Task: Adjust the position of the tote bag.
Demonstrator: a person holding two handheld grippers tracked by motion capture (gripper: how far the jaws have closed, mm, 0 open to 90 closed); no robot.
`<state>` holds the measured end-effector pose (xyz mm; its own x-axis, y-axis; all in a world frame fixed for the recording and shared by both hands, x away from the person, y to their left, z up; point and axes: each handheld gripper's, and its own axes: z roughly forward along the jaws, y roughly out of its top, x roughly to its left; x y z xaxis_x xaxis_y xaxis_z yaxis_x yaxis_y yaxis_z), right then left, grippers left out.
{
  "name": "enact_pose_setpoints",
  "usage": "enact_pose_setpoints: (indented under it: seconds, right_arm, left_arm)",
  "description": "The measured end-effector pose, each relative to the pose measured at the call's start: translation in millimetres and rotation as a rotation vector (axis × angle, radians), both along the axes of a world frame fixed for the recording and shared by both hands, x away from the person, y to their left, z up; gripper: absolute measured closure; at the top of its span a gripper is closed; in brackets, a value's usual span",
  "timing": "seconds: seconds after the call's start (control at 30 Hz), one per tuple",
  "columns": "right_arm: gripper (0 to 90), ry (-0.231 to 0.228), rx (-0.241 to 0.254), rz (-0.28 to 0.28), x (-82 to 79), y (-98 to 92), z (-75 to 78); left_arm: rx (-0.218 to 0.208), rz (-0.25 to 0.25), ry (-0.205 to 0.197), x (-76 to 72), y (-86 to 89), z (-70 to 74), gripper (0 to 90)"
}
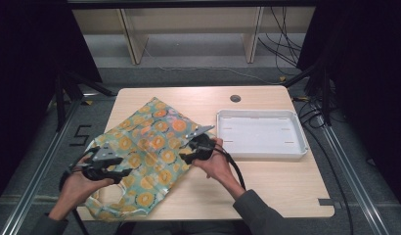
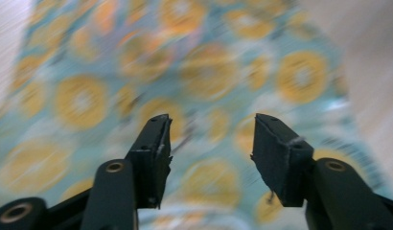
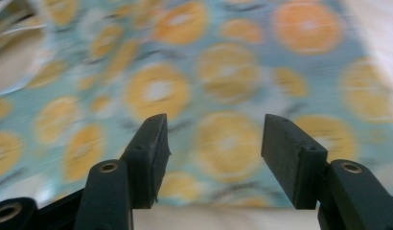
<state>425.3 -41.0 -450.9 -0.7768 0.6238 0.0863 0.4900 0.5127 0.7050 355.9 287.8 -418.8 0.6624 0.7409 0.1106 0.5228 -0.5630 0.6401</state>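
A thin teal bag (image 1: 144,156) printed with orange slices lies flat and slightly crumpled across the left half of the wooden table (image 1: 267,186). My left gripper (image 1: 121,172) hovers over the bag's near-left part, open, with nothing between its jaws. In the left gripper view the gripper (image 2: 211,139) looks down on the blurred bag (image 2: 209,72). My right gripper (image 1: 185,155) is at the bag's right edge, pointing left, and is also open. The right gripper view shows its jaws (image 3: 213,139) apart above the bag (image 3: 158,91), holding nothing.
An empty white tray (image 1: 262,113) stands on the right half of the table. A round cable hole (image 1: 235,98) sits near the far edge. Bare tabletop lies in front of the tray. Black cables trail from both grippers.
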Motion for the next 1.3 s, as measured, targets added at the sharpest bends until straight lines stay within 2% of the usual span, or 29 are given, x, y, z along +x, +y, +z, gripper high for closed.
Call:
enact_pose_setpoints:
  seconds: [0.03,0.07,0.1,0.13,0.17,0.2,0.23,0.27,0.3,0.33,0.37,0.4,0.43,0.57,0.63,0.77,0.8,0.83,0.87,0.93,0.97,1.0,1.07,1.1,1.13,1.17,1.2,1.27,1.3]
  right_arm:
    - [41.0,0.018,0.023,0.067,-18.7,12.5,-1.6]
    - [40.8,0.005,0.044,0.091,-24.7,18.4,-4.7]
    - [40.4,0.022,0.030,0.131,-31.6,23.5,-3.8]
    - [39.9,0.026,0.029,0.180,-36.9,30.0,-5.5]
    - [39.5,0.022,0.040,0.197,-42.7,37.7,-8.8]
    - [39.5,0.022,0.040,0.197,-42.7,37.7,-8.8]
    - [39.3,0.034,0.039,0.226,-48.6,44.0,-9.8]
    - [38.9,0.031,0.030,0.244,-54.2,50.6,-11.5]
    - [38.7,0.038,0.026,0.301,-65.5,61.7,-12.0]
    - [38.7,0.038,0.026,0.301,-65.5,61.7,-12.0]
    - [38.6,0.038,0.031,0.348,-74.9,71.6,-14.8]
    - [38.6,0.038,0.031,0.348,-74.9,71.6,-14.8]
    - [38.0,0.038,0.018,0.387,-83.7,79.2,-17.3]
    - [37.9,0.060,0.017,0.438,-97.2,89.9,-23.4]
    - [38.1,0.063,0.005,0.449,-104.0,95.5,-26.2]
    - [44.5,0.010,-0.060,0.472,-111.0,108.6,-35.0]
    - [49.6,-0.007,-0.076,0.468,-111.0,111.4,-37.5]
    - [58.2,-0.020,-0.089,0.467,-110.3,113.3,-39.6]
    - [66.8,-0.023,-0.097,0.472,-110.0,114.5,-41.8]
    - [82.6,-0.040,-0.127,0.488,-108.4,112.0,-43.8]
    - [87.1,-0.050,-0.136,0.497,-107.5,109.0,-44.0]
    - [89.3,-0.035,-0.136,0.481,-108.7,104.8,-43.6]
    - [90.0,-0.053,-0.148,0.493,-106.9,99.8,-42.3]
    - [90.0,-0.054,-0.162,0.489,-105.5,87.2,-39.2]
    - [90.0,-0.054,-0.162,0.489,-105.5,87.2,-39.2]
    - [90.0,-0.058,-0.171,0.475,-103.3,72.6,-35.6]
    - [90.0,-0.058,-0.171,0.475,-103.3,72.6,-35.6]
    - [90.0,-0.071,-0.175,0.453,-99.2,56.0,-31.8]
    - [90.0,-0.056,-0.171,0.406,-95.9,39.0,-29.5]
  left_arm:
    - [0.013,0.037,-0.007,3.0,12.1,-0.4,43.8]
    - [0.010,0.090,-0.004,8.4,28.8,-3.5,43.0]
    - [0.010,0.090,-0.004,8.4,28.8,-3.5,43.1]
    - [-0.024,0.165,-0.011,13.4,42.2,-12.9,43.7]
    - [-0.022,0.184,0.001,14.9,46.2,-18.0,43.8]
    - [-0.022,0.184,0.001,14.9,46.2,-18.0,43.7]
    - [-0.027,0.194,0.016,15.8,48.4,-22.9,43.7]
    - [0.000,0.185,0.028,15.8,51.1,-24.9,43.5]
    - [-0.014,0.189,0.044,15.3,49.9,-29.7,42.6]
    - [-0.014,0.189,0.044,15.3,49.9,-29.7,42.2]
    - [-0.007,0.180,0.049,14.9,48.0,-29.2,41.8]
    - [-0.007,0.180,0.049,14.9,48.0,-29.2,41.5]
    - [-0.031,0.175,0.049,14.9,45.1,-28.7,41.3]
    - [-0.032,0.172,0.053,14.3,42.2,-28.9,40.1]
    - [-0.030,0.172,0.056,14.5,41.8,-30.0,38.7]
    - [-0.033,0.173,0.059,14.8,39.7,-31.4,38.0]
    - [-0.033,0.173,0.059,14.8,39.7,-31.4,37.8]
    - [-0.030,0.168,0.068,14.7,38.6,-30.8,37.7]
    - [-0.039,0.170,0.055,14.3,37.3,-31.2,37.6]
    - [-0.042,0.166,0.059,13.5,36.3,-30.7,37.3]
    - [-0.042,0.166,0.059,13.5,36.3,-30.7,37.2]
    - [-0.035,0.162,0.055,13.1,36.1,-29.9,37.0]
    - [-0.049,0.164,0.053,11.6,34.6,-29.5,36.8]
    - [-0.028,0.154,0.041,10.2,34.5,-26.9,36.8]
    - [-0.028,0.154,0.041,10.2,34.5,-26.9,36.8]
    - [-0.052,0.161,0.036,9.3,32.5,-27.0,36.8]
    - [-0.035,0.145,0.038,8.5,32.4,-24.6,36.8]
    - [-0.037,0.137,0.030,6.3,29.2,-22.3,36.8]
    - [-0.039,0.133,0.029,5.2,27.3,-21.3,36.7]
